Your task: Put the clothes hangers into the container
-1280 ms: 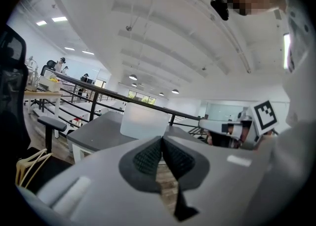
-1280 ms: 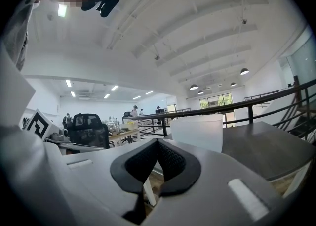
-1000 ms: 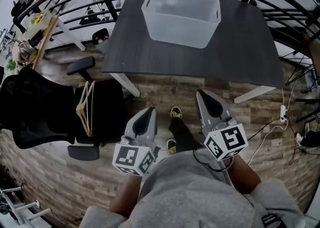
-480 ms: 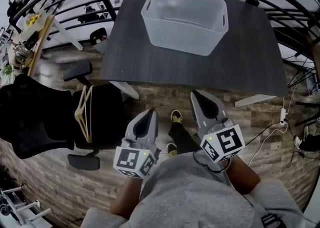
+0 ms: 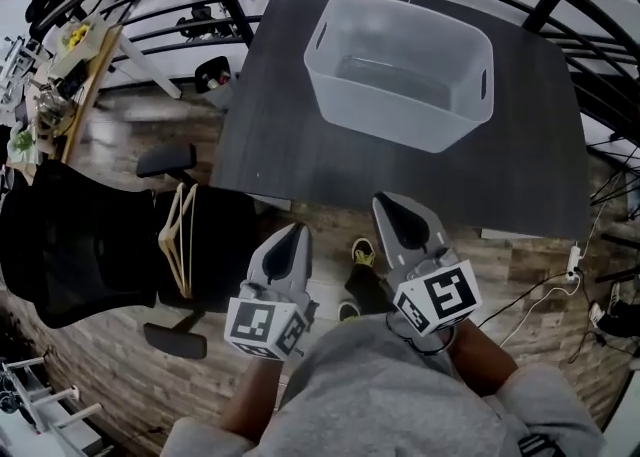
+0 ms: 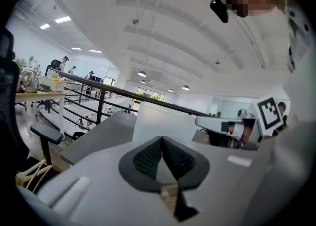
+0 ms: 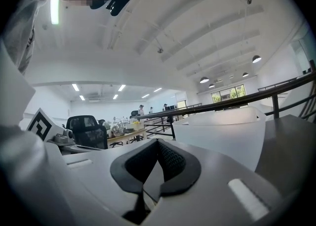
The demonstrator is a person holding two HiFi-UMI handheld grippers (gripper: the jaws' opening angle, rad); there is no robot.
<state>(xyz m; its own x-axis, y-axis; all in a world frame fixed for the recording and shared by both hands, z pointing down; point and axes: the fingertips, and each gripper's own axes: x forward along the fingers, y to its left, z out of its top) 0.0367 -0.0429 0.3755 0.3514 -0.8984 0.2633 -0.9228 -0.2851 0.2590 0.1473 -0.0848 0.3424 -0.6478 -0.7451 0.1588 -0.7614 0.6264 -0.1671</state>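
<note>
One translucent container (image 5: 405, 70) stands empty on the dark table (image 5: 290, 115). Short of the table's near edge we hold two grippers side by side. The left gripper (image 5: 290, 243) and the right gripper (image 5: 395, 213) each have their jaws pressed together, with nothing between them, and touch nothing. At far left the clothes hangers (image 5: 178, 240) rest on a black chair (image 5: 80, 245), well apart from the container. The pale bundle is too tightly stacked for us to count.
</note>
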